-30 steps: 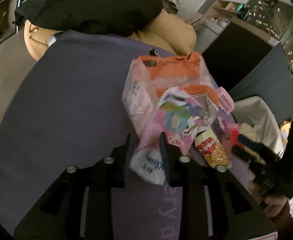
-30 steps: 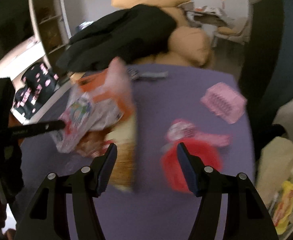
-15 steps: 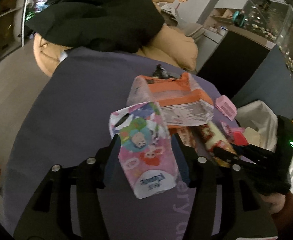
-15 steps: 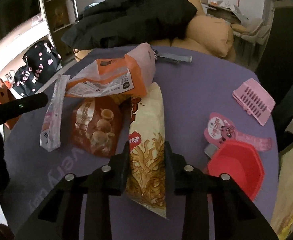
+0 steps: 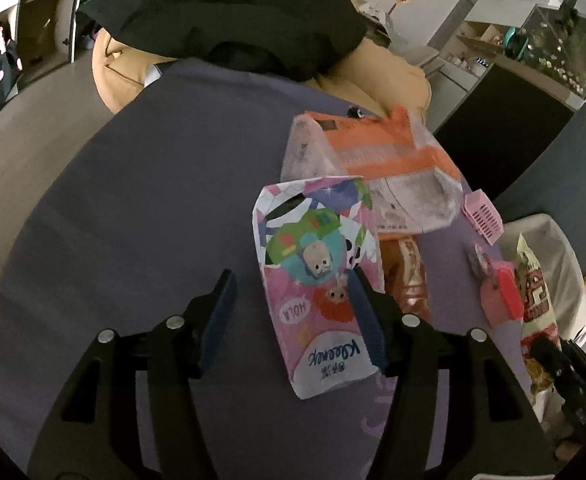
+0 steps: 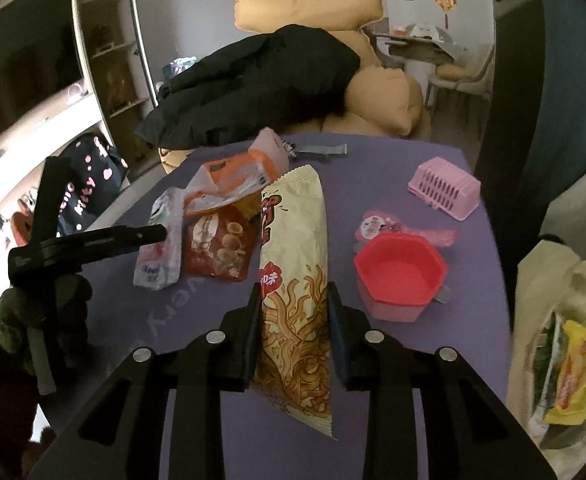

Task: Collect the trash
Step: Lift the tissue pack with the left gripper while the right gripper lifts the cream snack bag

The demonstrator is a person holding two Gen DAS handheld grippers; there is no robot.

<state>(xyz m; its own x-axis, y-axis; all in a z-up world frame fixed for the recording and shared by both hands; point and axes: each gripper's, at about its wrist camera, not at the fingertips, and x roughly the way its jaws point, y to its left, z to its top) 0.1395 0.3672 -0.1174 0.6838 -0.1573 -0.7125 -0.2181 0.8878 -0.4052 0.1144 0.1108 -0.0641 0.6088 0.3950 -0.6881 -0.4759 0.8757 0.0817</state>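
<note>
My right gripper is shut on a long cream snack bag and holds it lifted over the purple table. My left gripper is open; a pink Kleenex tissue pack lies against its right finger, with a wide gap to the left finger. An orange and clear bag lies beyond the pack, and a brown mushroom packet lies beside it. The snack bag also shows at the right of the left wrist view.
A red hexagonal bowl, a pink card and a pink plastic basket sit on the table's right. A white bag holding wrappers hangs at the right edge. A black coat on tan cushions lies behind the table.
My right gripper has lifted the cream snack bag off the table toward the right. My left gripper has opened wider and the tissue pack now rests against its right finger only.
</note>
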